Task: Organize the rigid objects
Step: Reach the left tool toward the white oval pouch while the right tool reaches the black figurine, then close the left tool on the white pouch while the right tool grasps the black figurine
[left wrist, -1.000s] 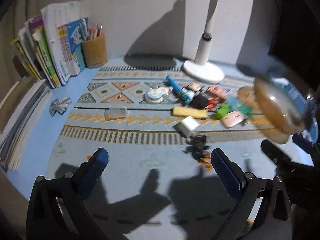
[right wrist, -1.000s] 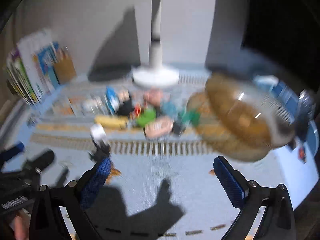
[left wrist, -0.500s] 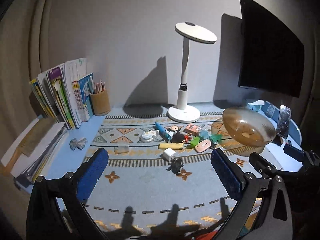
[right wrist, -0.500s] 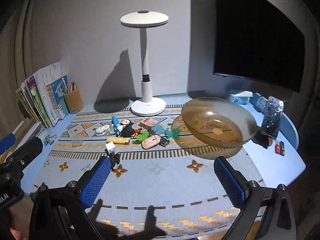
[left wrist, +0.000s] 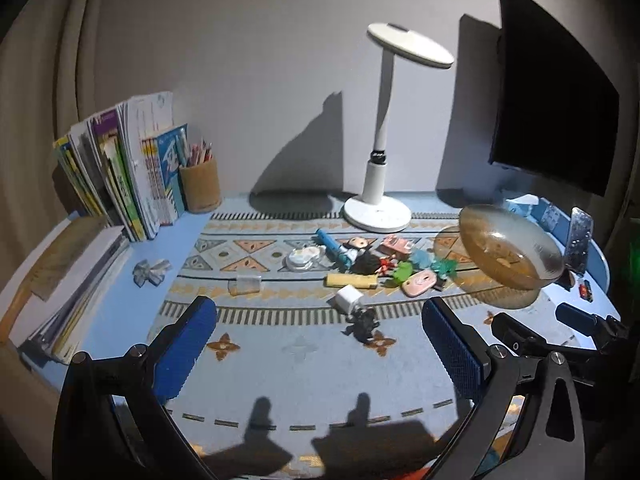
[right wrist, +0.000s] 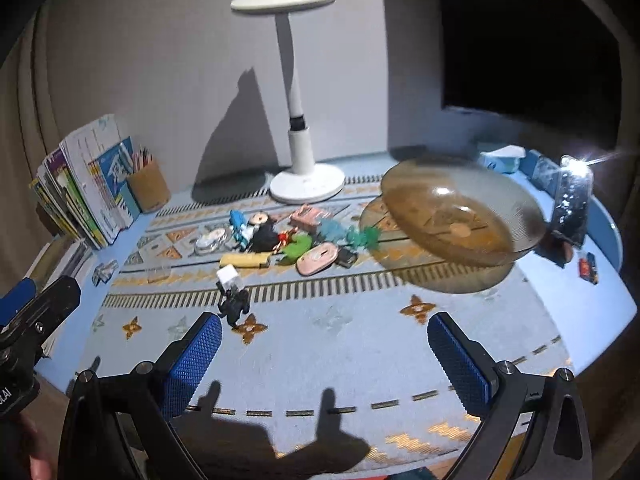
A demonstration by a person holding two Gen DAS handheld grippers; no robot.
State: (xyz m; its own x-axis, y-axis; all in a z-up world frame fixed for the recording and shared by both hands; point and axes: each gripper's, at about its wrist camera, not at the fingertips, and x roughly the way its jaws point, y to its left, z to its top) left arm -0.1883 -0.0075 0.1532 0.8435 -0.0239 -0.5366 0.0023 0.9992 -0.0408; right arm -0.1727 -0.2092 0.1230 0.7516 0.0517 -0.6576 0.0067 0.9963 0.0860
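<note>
A heap of small rigid items lies mid-mat: a yellow bar (left wrist: 351, 280), a pink mouse-shaped piece (left wrist: 419, 282), a white cube (left wrist: 347, 297), a black figure (left wrist: 362, 322), a blue tube (left wrist: 331, 245) and a doll (left wrist: 360, 254). It shows in the right wrist view too, with the yellow bar (right wrist: 246, 260), the pink piece (right wrist: 318, 257) and the black figure (right wrist: 234, 307). An amber glass bowl (left wrist: 510, 254) (right wrist: 460, 216) sits at the right. My left gripper (left wrist: 320, 344) is open and empty above the mat's front. My right gripper (right wrist: 324, 354) is open and empty.
A white desk lamp (left wrist: 380, 208) stands at the back. Books (left wrist: 120, 176) and a pencil cup (left wrist: 200, 188) stand at the back left, and stacked books (left wrist: 68, 280) lie at the left edge. A dark monitor (left wrist: 552, 100) and a remote (left wrist: 578, 244) are at the right.
Both grippers have pulled back and up from the mat, so the whole desk is in view. The blur has settled. Both stay open.
</note>
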